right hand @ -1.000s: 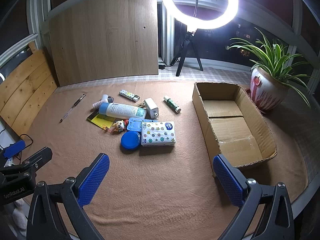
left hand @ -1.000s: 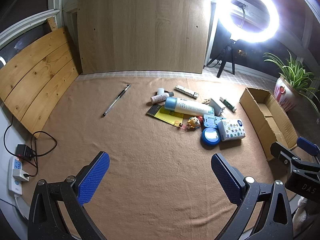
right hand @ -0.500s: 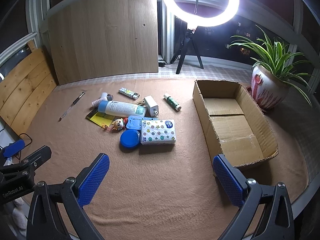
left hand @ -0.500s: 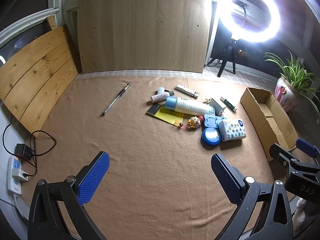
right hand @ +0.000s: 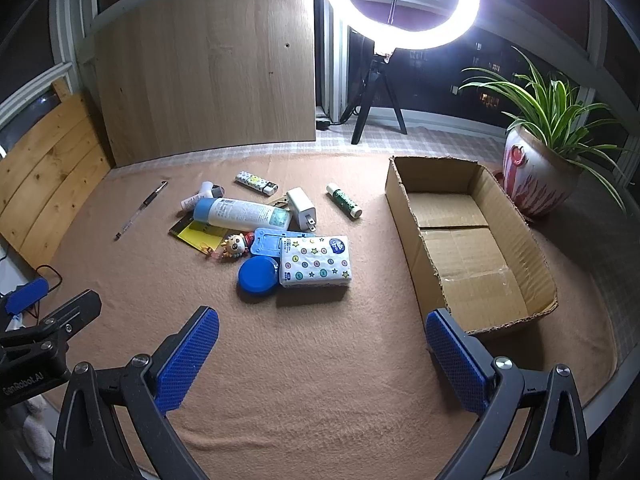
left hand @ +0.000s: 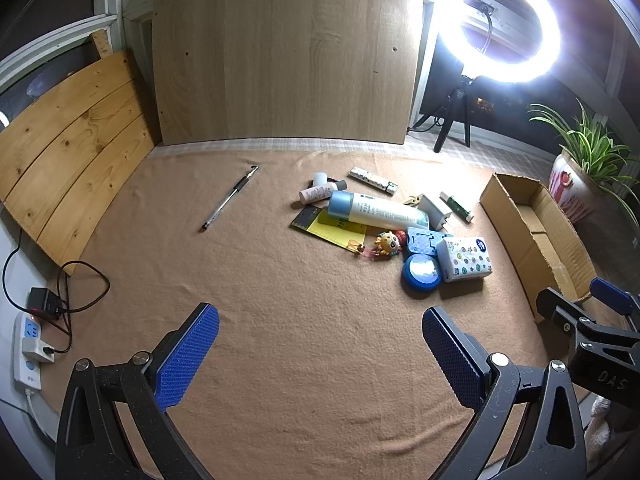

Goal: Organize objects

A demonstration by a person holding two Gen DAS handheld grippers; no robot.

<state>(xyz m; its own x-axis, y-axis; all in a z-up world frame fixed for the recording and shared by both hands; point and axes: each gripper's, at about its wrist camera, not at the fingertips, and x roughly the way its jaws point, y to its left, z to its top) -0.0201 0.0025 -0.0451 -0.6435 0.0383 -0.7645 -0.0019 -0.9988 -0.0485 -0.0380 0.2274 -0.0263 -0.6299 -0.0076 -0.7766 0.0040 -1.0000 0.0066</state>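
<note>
Your left hand-held gripper (left hand: 320, 354) and right hand-held gripper (right hand: 322, 354) gape wide, empty, above the surface (right hand: 320, 360); clutter (right hand: 264, 236) lies beside the box (right hand: 468, 248).

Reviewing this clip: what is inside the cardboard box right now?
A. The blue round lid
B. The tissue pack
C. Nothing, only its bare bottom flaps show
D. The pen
C. In the right wrist view the cardboard box shows only its bare bottom flaps, while the tissue pack, blue round lid and pen all lie on the brown cloth outside it.
</note>
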